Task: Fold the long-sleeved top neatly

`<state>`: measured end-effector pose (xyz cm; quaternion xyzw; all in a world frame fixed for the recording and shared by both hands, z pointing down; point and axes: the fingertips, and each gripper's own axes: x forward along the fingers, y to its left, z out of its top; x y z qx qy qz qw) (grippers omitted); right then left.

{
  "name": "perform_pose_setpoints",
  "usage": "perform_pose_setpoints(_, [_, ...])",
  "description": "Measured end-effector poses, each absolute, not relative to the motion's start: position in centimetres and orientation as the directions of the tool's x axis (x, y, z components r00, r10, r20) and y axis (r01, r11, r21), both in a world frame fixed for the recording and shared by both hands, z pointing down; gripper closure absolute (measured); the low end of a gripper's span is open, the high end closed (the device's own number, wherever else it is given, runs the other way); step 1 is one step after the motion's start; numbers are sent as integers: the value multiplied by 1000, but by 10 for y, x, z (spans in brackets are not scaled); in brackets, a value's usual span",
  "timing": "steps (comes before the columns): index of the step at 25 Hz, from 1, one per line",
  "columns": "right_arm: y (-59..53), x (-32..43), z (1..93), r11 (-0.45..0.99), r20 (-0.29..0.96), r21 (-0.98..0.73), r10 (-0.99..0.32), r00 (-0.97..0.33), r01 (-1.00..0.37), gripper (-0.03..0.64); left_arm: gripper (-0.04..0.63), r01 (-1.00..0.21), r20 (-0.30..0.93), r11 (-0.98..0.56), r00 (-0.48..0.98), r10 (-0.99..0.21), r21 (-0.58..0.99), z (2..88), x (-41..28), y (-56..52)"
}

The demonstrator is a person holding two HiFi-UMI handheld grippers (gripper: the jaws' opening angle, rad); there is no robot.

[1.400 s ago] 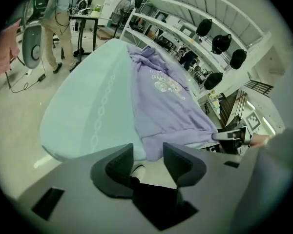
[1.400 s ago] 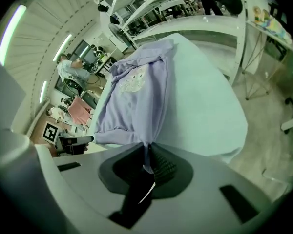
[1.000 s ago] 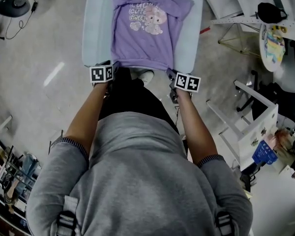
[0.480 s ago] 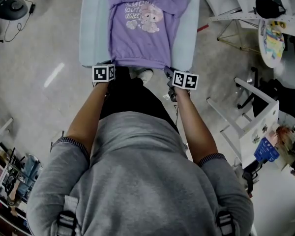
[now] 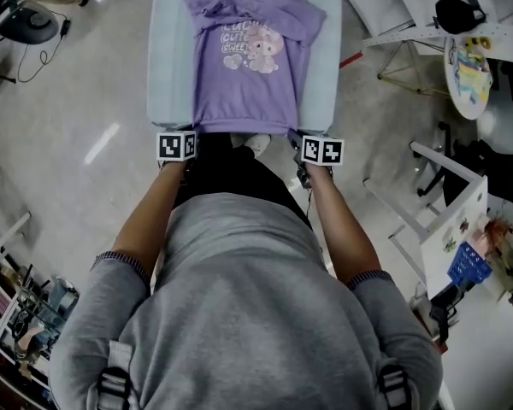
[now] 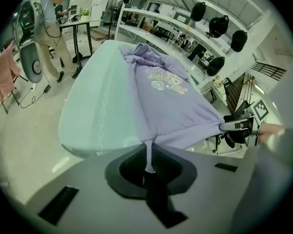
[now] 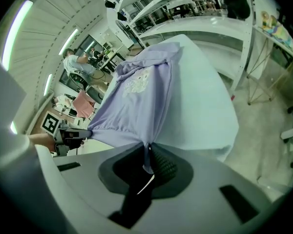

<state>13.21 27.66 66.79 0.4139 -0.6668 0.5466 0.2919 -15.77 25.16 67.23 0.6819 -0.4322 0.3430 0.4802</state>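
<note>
The left gripper (image 6: 147, 154) has just been closing its jaws, and they now pinch the near left corner of the purple top (image 5: 244, 84). The hem (image 5: 242, 130) now runs straighter and tauter across to the right gripper (image 5: 301, 143) — and the cloth lies smoother, less bunched at the collar than before.

The long-sleeved top (image 5: 248, 75) is coloured lilac, and its chest is printed with pale lettering and a pink-and-white cartoon figure. The table (image 5: 167, 58) is covered in pale blue. The cubes on the left gripper (image 5: 193, 135) and the right gripper (image 5: 297, 137) are patterned with black-and-white square markers. A grey sweatshirt (image 5: 239, 314) and black trousers (image 5: 231, 169) are worn by the person.
</note>
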Motion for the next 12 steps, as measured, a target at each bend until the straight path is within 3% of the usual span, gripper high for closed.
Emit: perform_pose_setpoints(12, [274, 145, 628, 62, 834, -495, -247, -494, -867, 569, 555, -919, 878, -129, 394, -270, 373, 624, -154, 242])
